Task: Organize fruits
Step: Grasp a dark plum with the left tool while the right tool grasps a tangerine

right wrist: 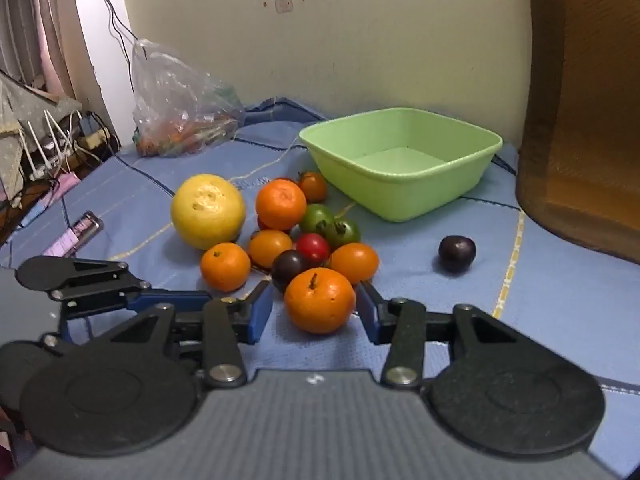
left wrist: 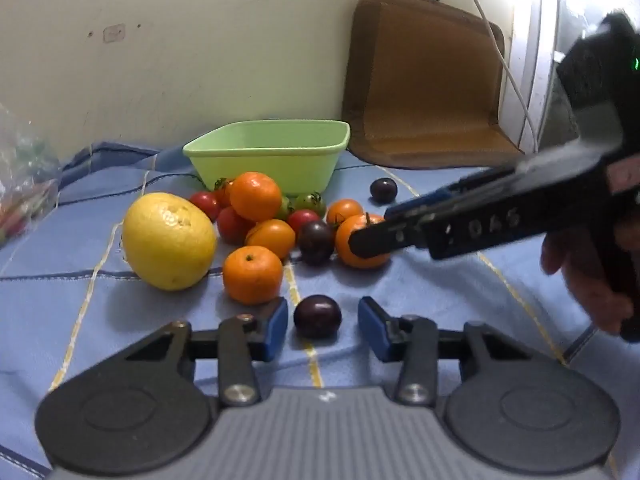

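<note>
On the blue quilt (left wrist: 400, 292) lies a heap of fruit: a big yellow citrus (left wrist: 168, 240) (right wrist: 208, 210), several oranges, and red, green and dark tomatoes. My left gripper (left wrist: 323, 326) stands open around a dark purple fruit (left wrist: 317, 316), with a gap on each side. My right gripper (right wrist: 316, 312) is open around the nearest orange (right wrist: 320, 300); the left pad stands clear and the right pad is close to the peel. The right gripper (left wrist: 376, 228) reaches in from the right in the left wrist view. The green bowl (left wrist: 264, 148) (right wrist: 400, 196) behind the heap is empty.
Another dark fruit (right wrist: 457, 253) lies alone to the right of the heap. A brown cushion (right wrist: 580, 120) leans on the wall at the right. A plastic bag (right wrist: 180, 108) with produce sits at the back left, and a small purple tube (right wrist: 76, 236) near the quilt's left edge.
</note>
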A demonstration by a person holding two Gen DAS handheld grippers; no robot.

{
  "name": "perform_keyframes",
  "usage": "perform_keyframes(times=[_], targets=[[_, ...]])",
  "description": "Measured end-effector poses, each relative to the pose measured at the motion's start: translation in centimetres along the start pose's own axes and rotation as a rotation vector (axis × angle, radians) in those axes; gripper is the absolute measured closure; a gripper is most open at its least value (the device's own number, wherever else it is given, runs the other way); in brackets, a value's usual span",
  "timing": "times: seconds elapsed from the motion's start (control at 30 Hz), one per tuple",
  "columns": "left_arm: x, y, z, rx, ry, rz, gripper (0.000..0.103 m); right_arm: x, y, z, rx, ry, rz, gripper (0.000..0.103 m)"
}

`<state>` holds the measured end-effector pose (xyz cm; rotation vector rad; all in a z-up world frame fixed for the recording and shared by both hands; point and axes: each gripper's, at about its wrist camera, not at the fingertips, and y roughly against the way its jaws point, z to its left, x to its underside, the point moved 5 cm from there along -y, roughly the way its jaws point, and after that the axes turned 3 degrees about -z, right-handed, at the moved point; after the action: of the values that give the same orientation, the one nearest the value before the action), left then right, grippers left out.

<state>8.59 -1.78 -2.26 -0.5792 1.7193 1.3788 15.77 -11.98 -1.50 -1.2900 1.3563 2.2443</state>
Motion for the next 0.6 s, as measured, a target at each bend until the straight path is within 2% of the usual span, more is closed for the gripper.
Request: perform_keyframes(times=[0.1, 0.17, 0.23, 0.43, 0.53, 0.6], targets=[[0.3, -0.5, 0.1, -0.019, -0.017, 0.011, 0.065, 0.4, -1.1, -0.4, 0.002, -0.017, 0.021, 0.051], [0.2, -0.5, 0.0, -0.012, -0.015, 0.012, 0.075, 0.7, -1.6, -0.5, -0.005, -0.034, 0.028, 0.052], [0.0, -0.5, 0.2, 0.001, 0.005, 0.009, 0.077, 1.3, -1.1, -0.6, -0.011, -0.010, -0.003, 0.059], [0.0, 0.8, 0.5, 0.119, 0.107, -0.010, 0.077, 2.0, 0.9, -0.1, -0.009, -0.033, -0.015, 0.059], [-2.0, 1.3, 0.7, 0.174, 0.125, -0.038, 0.077, 1.8, 2.3, -0.5, -0.015, -0.056, -0.028, 0.059], [-4.8, 1.2, 1.5, 0.194, 0.136, -0.055, 0.077, 0.2, 3.3, -1.3, 0.002, -0.062, -0.052, 0.060]])
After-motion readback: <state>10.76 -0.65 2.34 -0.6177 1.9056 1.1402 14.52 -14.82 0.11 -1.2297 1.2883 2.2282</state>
